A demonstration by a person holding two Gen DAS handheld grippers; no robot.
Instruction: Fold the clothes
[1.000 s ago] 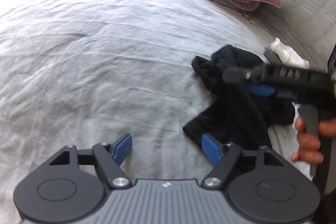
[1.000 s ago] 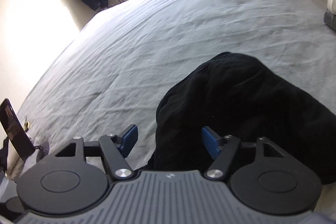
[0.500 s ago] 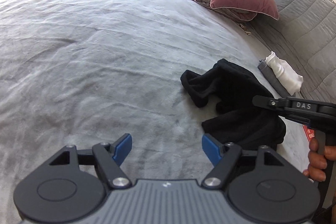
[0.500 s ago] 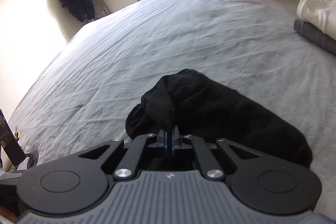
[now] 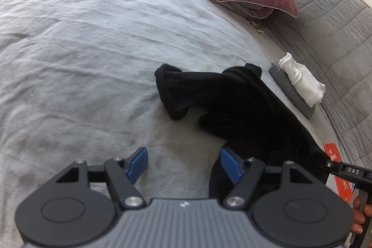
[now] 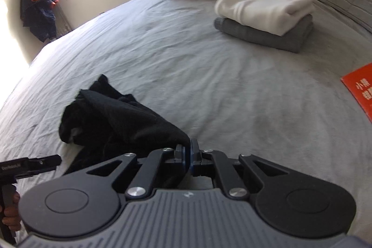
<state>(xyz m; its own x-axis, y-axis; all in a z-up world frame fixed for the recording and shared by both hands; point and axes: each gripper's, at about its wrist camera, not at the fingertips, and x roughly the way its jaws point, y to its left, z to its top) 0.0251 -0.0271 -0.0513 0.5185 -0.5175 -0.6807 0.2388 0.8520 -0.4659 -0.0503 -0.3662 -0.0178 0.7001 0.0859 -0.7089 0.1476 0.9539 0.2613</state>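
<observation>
Right wrist: black garment [image 6: 111, 117] crumpled, corner pinched; unfolded.

left gripper [image 5: 183, 164] jaws closing on nothing, right gripper [image 6: 189, 155] apparently clamped tight

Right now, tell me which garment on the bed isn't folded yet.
The black garment, crumpled and pinched in the right claw. The white one and grey one lie neatly folded and stacked.
</observation>
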